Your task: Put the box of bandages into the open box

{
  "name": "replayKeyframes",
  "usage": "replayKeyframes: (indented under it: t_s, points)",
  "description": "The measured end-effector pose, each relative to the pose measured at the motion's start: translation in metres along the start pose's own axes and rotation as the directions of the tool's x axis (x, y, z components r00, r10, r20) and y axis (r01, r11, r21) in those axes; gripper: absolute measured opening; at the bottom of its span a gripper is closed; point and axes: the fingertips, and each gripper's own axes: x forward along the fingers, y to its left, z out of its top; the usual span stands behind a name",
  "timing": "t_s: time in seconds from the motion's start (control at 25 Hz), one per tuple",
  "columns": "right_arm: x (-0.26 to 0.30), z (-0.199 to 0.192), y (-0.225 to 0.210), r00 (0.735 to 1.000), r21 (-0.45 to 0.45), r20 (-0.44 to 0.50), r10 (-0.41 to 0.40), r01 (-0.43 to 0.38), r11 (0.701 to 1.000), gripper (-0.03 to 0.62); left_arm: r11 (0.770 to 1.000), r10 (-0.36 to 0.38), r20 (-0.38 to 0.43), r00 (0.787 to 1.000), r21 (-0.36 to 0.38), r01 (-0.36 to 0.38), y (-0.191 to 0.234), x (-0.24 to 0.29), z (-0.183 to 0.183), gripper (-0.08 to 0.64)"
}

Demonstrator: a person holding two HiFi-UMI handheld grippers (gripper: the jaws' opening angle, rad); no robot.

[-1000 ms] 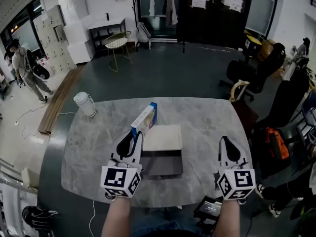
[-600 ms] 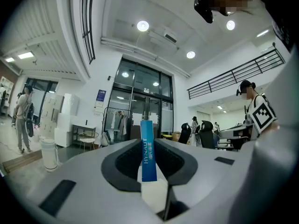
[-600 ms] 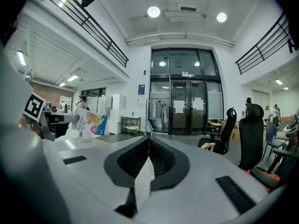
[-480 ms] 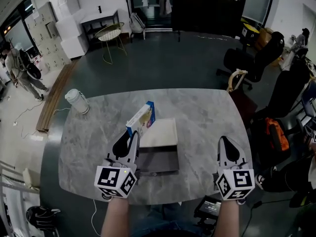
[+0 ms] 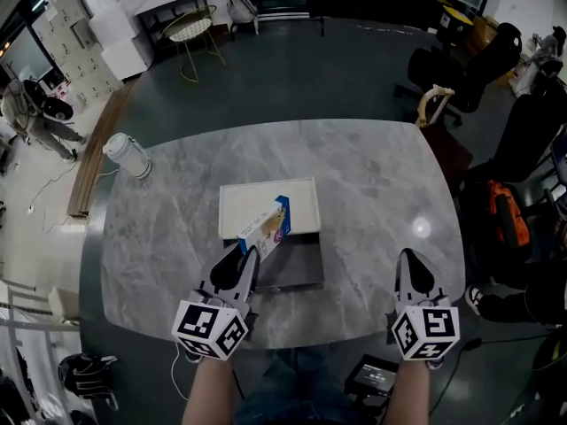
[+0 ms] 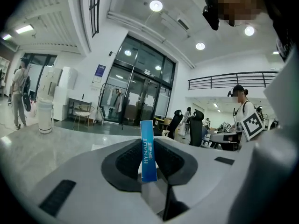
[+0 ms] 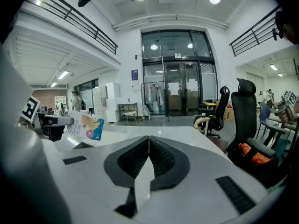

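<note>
- Table [image 5: 372, 184]: grey marble with rounded corners.
- Open box [image 5: 301, 204]: sits mid-table, with its white half toward 12 o'clock and its dark half toward 6.
- Left gripper [image 5: 251, 253]: at 7 o'clock of the open box, jaws part-way closed and clamped on the bandage box.
- Right gripper [image 5: 407, 257]: at 4 o'clock of the open box, well apart from it. Its jaws are pressed together with nothing between them.
- Bandage box [image 5: 266, 228]: held on edge and tilted. In the head view it overlaps the open box's middle.
</note>
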Motion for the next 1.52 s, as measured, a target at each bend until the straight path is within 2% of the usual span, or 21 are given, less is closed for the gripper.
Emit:
replayKeyframes:
  t_s: [0.08,0.36,0.56,0.72,0.84,0.92,1.04,1.08,1.24,1.36,1.52]
  points:
    - [-0.002,-0.013,-0.001,0.999,0.007,-0.030,-0.014,0.014,1.000,0.025,1.000,-0.020,-0.039,0.999,-0.010,0.020,-0.003,-0.002,-0.015,0.086]
    - [-0.002,-0.036,-0.004,0.997,0.003,-0.075,-0.023,0.023,1.000,0.025,0.991,-0.077,-0.130,0.988,-0.118,0.062,-0.013,0.003,-0.059,0.086]
    - [-0.003,-0.037,-0.008,0.997,0.003,-0.080,-0.022,0.022,1.000,0.025,0.973,-0.118,-0.230,0.966,-0.221,0.066,-0.014,0.010,-0.085,0.086]
    - [-0.001,-0.031,-0.013,0.997,0.002,-0.072,-0.027,0.027,1.000,0.025,0.933,-0.180,-0.313,0.933,-0.355,0.061,-0.013,0.019,-0.101,0.086]
    - [0.001,-0.023,-0.016,0.998,-0.001,-0.060,-0.028,0.028,1.000,0.025,0.910,-0.229,-0.374,0.899,-0.410,0.061,-0.014,0.024,-0.107,0.086]
    - [0.004,-0.020,-0.017,0.998,-0.003,-0.057,-0.026,0.026,1.000,0.025,0.896,-0.269,-0.427,0.864,-0.441,0.061,-0.015,0.025,-0.111,0.087]
    - [0.008,-0.018,-0.017,0.998,-0.004,-0.059,-0.020,0.020,1.000,0.025,0.886,-0.300,-0.538,0.788,-0.462,0.022,-0.010,0.021,-0.123,0.087]
    - [0.009,-0.018,-0.016,0.998,-0.005,-0.061,-0.017,0.017,1.000,0.025,0.883,-0.301,-0.553,0.776,-0.469,0.009,-0.008,0.020,-0.125,0.087]
    - [0.016,-0.016,-0.015,0.998,-0.010,-0.067,-0.011,0.010,1.000,0.025,0.857,-0.301,-0.552,0.778,-0.514,-0.034,0.002,0.029,-0.128,0.088]
    - [0.020,-0.015,-0.016,0.998,-0.015,-0.069,-0.008,0.007,1.000,0.025,0.854,-0.287,-0.568,0.771,-0.517,-0.063,0.005,0.037,-0.132,0.091]
    - [0.025,-0.016,-0.017,0.997,-0.017,-0.070,-0.013,0.012,1.000,0.025,0.856,-0.246,-0.618,0.747,-0.500,-0.132,0.014,0.046,-0.144,0.099]
